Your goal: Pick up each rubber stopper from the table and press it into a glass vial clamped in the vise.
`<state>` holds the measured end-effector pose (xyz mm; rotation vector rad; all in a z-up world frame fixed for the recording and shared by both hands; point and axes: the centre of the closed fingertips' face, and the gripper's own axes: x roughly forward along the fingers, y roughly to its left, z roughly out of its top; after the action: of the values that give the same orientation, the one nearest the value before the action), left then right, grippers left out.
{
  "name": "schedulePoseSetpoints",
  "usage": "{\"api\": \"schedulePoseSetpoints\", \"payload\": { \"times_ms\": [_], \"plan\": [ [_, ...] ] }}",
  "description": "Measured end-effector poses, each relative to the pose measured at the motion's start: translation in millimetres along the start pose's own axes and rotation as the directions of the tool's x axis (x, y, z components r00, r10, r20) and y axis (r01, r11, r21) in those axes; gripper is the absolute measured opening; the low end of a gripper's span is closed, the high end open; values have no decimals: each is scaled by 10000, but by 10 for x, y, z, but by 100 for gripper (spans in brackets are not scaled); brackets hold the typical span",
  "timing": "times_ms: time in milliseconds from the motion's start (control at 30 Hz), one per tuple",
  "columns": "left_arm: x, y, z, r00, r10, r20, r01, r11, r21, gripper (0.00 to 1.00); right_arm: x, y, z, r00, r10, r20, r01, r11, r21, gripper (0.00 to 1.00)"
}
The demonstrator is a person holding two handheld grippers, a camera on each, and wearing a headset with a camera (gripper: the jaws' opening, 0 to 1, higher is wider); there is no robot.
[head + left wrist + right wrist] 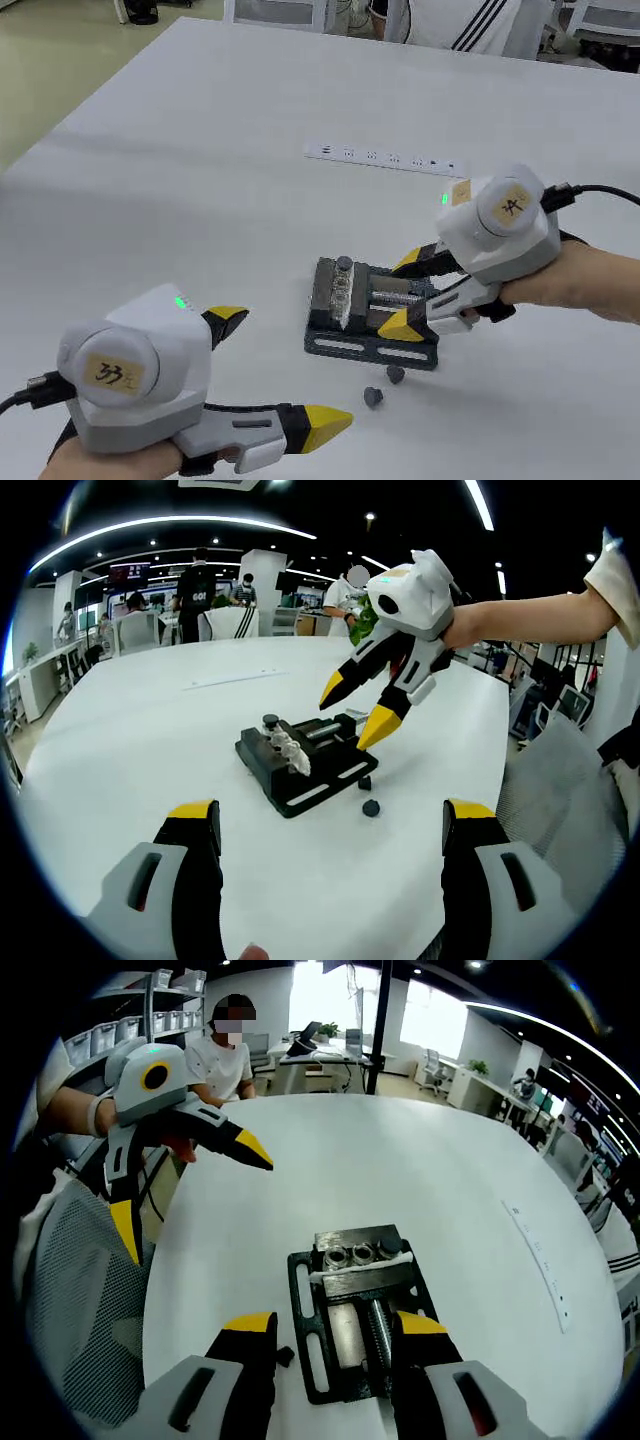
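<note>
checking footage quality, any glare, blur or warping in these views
Head view: soft even light, sharp, faint shadows under the vise and stoppers. Left gripper view: fisheye bows the table edge, ceiling strips glare. Right gripper view: windows blown out, vise sharp.

Table (pixel 200 150): white top, smooth, matt w/ faint sheen. Vise (pixel 365 340): black metal, matt; its screw (pixel 395 292) is bare steel, shiny. Vials (pixel 342 293) in it: clear glass, glossy. Loose stoppers (pixel 373 397): dark grey rubber, dull. Left gripper (pixel 288 368) & right gripper (pixel 398 295): smooth light-grey plastic shells, slight gloss; yellow/black plastic jaw tips; tan paper-like label (pixel 113 373) on each. Power strip (pixel 385 158): white plastic.
</note>
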<state>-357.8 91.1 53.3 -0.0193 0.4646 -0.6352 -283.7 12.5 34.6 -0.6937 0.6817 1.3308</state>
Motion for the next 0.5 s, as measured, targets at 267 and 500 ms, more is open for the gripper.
{"api": "schedulePoseSetpoints", "payload": {
  "times_ms": [267,500],
  "plan": [
    [19,-62,-21,9997,-235,-103,236,9996,130,90,-13,184,-147,9974,-588,424,548,9944,902,38],
    [33,-111,-25,9987,-473,-191,478,9985,270,90,49,301,-293,9899,-1317,525,1178,9701,2123,32]
  ]
}}
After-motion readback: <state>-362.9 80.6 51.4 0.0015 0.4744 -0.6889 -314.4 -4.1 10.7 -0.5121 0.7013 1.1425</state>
